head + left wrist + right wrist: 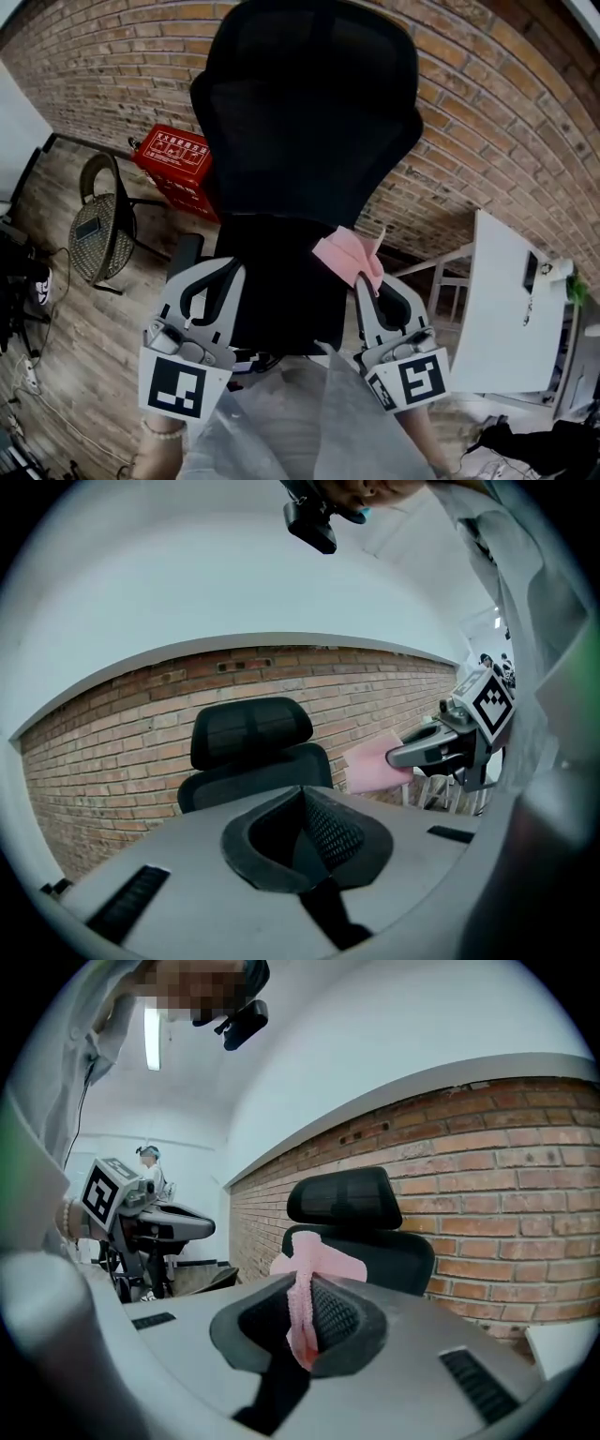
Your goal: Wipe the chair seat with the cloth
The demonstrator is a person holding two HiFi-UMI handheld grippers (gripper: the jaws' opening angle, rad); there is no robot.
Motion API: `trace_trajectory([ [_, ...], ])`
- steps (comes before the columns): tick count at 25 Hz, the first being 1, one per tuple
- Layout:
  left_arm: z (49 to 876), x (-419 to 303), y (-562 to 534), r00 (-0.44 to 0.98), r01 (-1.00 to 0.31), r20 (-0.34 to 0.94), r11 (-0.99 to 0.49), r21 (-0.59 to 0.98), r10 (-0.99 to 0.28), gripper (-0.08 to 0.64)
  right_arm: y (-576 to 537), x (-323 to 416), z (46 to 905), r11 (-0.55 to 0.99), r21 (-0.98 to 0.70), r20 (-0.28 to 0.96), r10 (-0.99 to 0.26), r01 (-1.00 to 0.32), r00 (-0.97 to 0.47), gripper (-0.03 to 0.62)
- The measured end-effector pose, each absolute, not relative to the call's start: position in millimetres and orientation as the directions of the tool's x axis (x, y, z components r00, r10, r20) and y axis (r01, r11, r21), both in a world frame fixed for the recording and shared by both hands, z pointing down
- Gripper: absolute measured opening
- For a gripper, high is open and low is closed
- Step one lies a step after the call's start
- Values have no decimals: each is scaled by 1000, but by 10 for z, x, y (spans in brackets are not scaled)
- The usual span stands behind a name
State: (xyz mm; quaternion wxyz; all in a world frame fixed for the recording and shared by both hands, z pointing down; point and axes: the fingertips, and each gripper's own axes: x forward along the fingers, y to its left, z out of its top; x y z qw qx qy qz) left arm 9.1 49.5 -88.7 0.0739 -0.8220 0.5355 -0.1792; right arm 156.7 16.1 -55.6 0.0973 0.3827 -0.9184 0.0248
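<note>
Cloth (349,255), pink, sits clamped in the right gripper's (367,284) jaws at frame centre, at the chair seat's (281,300) right edge. Left gripper (225,272) jaws pressed together, empty. Red box (176,157) upper left: print unreadable.

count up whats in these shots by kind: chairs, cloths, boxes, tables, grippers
Chairs: 2, the black mesh office chair and the round woven wicker chair
Cloths: 1, the pink cloth, held in the jaws of the right gripper
Boxes: 1, the red box
Tables: 1, the white table
Grippers: 2, that one and the left gripper
Total: 7
</note>
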Motion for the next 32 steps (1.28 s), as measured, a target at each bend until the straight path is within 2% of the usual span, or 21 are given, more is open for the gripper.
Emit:
trace_trajectory([
  [28, -826, -41, 595, 310, -878, 211, -365, -311, -927, 18, 312, 1315, -491, 751, 112, 226, -656, -650, -720, 55],
  [32, -804, -75, 602, 288, -917, 198, -329, -224, -937, 18, 337, 1312, -429, 753, 107, 243, -653, -649, -718, 55],
])
